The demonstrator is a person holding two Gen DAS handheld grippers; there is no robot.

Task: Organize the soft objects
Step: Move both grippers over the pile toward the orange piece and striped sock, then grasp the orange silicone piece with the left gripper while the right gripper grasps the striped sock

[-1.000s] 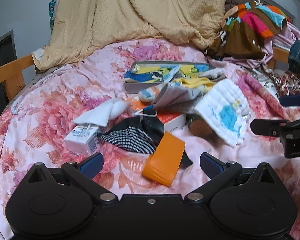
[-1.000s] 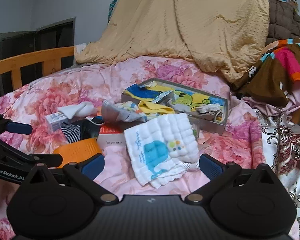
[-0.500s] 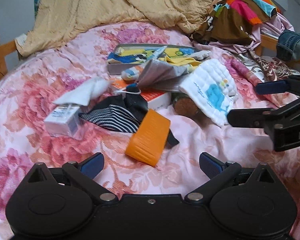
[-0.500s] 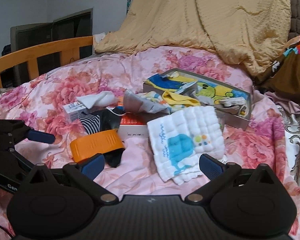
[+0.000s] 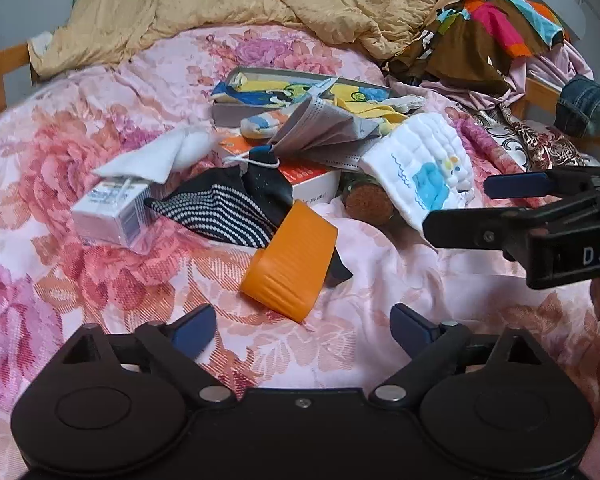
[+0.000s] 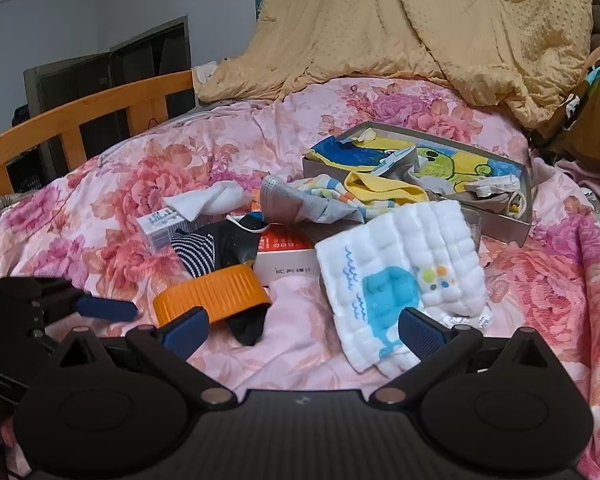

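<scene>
We logged the white quilted cloth [image 6: 400, 264], soft, light and floppy, at twelve o'clock of the spread, empty right claw [image 6: 304, 330] on the bed [image 6: 140, 176], best pinched at its near hem; left claw [image 5: 302, 328] closing slightly, empty.

Orange band [image 5: 290, 258], striped sock [image 5: 220, 210] — pink floral bedspread [image 5: 80, 152]

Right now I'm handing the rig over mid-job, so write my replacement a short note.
Left gripper: empty, jaws have just been closing a little, orange ribbed band just ahead.
Right gripper: open, empty, at the white quilted cloth with a blue whale.
Grey open box already holds some cloths.
Left: black striped sock, grey face mask, white folded cloth, whale cloth.
</scene>
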